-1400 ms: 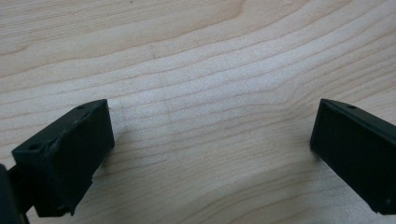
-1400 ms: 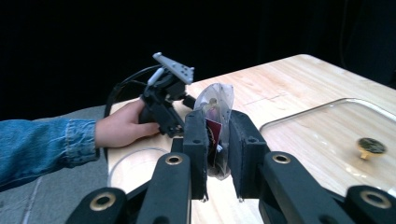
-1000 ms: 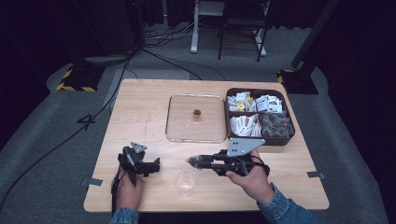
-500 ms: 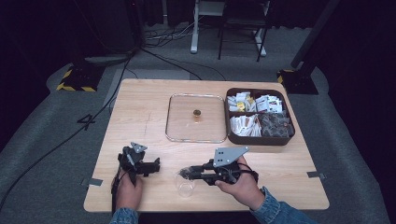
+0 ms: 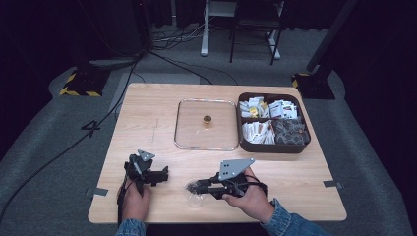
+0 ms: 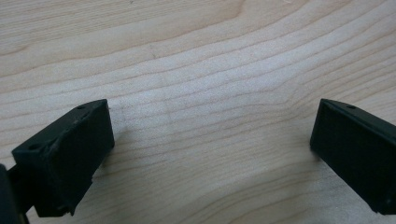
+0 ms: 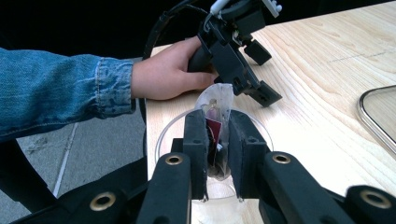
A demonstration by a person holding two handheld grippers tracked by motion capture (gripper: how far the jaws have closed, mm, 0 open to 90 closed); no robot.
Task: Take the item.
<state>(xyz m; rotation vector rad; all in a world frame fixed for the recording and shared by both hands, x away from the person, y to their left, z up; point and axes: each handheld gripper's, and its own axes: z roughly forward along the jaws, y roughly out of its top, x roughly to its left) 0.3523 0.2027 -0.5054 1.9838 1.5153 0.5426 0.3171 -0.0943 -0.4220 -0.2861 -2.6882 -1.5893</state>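
right gripper view: small clear packet (image 7: 215, 108) pinched between closed jaws of right gripper (image 7: 217, 140), directly above clear glass bowl (image 7: 168, 133). left gripper (image 6: 210, 154) beyond, jaws wide apart, empty, over bare wooden table (image 6: 196, 60). left hand (image 7: 170, 70) holds it.

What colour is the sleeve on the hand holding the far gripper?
Blue denim sleeve, clearest in the right gripper view.
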